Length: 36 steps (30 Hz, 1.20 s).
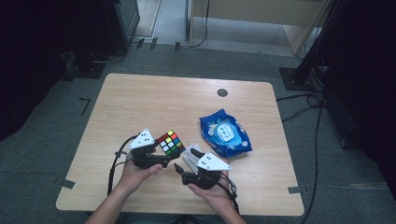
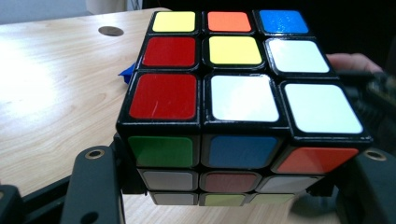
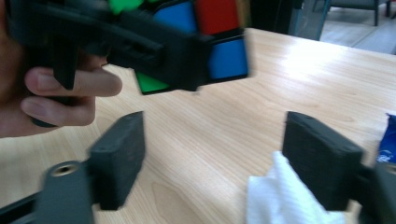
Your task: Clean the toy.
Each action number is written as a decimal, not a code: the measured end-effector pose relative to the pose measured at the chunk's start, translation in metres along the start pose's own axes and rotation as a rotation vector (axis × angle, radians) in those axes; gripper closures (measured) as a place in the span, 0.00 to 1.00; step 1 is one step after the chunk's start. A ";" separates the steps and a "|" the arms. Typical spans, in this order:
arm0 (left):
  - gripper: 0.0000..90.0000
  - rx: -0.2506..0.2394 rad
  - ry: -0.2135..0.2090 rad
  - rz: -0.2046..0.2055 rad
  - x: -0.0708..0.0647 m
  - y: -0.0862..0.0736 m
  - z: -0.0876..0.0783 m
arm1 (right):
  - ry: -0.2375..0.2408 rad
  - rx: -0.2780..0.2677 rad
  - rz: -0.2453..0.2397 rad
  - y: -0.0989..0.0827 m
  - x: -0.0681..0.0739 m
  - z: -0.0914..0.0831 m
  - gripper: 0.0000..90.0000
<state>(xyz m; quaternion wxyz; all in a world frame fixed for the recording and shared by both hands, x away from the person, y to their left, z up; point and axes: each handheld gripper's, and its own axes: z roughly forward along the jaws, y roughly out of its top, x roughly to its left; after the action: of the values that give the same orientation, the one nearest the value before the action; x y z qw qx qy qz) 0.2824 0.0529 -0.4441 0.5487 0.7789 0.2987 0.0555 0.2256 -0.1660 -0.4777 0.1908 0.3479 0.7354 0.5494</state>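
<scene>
Currently left tongs (image 1: 164,160) clamp the Rubik's cube (image 1: 170,143) near the tabletop's (image 1: 140,102) front edge; right tongs (image 3: 212,158) stand open, empty. Risk: cube slips when wiped.

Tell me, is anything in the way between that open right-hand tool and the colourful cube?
Nothing visible. The right gripper has its jaws open over bare table, with the cube just beyond, clamped in the left gripper. A white wipe lies beside one jaw, off to the side.

Wipes pack (image 1: 225,133) lay on the table (image 1: 154,100) just beyond the right gripper (image 1: 186,164); a dark round disc (image 1: 222,92) sat farther off, toward the far edge.
</scene>
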 end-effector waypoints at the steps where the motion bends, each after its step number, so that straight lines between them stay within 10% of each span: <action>1: 0.37 0.002 -0.004 -0.002 -0.001 0.000 0.001 | -0.013 -0.006 -0.003 0.000 0.004 0.002 0.21; 14: 0.37 0.024 -0.046 -0.006 -0.012 -0.001 0.010 | -0.111 -0.094 -0.034 0.003 0.017 0.004 0.37; 24: 0.36 0.060 -0.071 -0.018 -0.010 0.000 0.012 | -0.108 -0.076 -0.180 -0.001 0.014 0.002 0.38; 36: 0.37 0.108 -0.100 -0.022 -0.005 0.005 0.008 | -0.157 -0.042 -0.469 -0.007 0.019 0.002 0.38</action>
<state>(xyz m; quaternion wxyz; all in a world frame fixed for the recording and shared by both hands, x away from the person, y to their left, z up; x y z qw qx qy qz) 0.2831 0.0426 -0.4415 0.5206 0.8059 0.2818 -0.0058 0.2120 -0.1516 -0.4833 0.3766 0.2053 0.7675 0.4764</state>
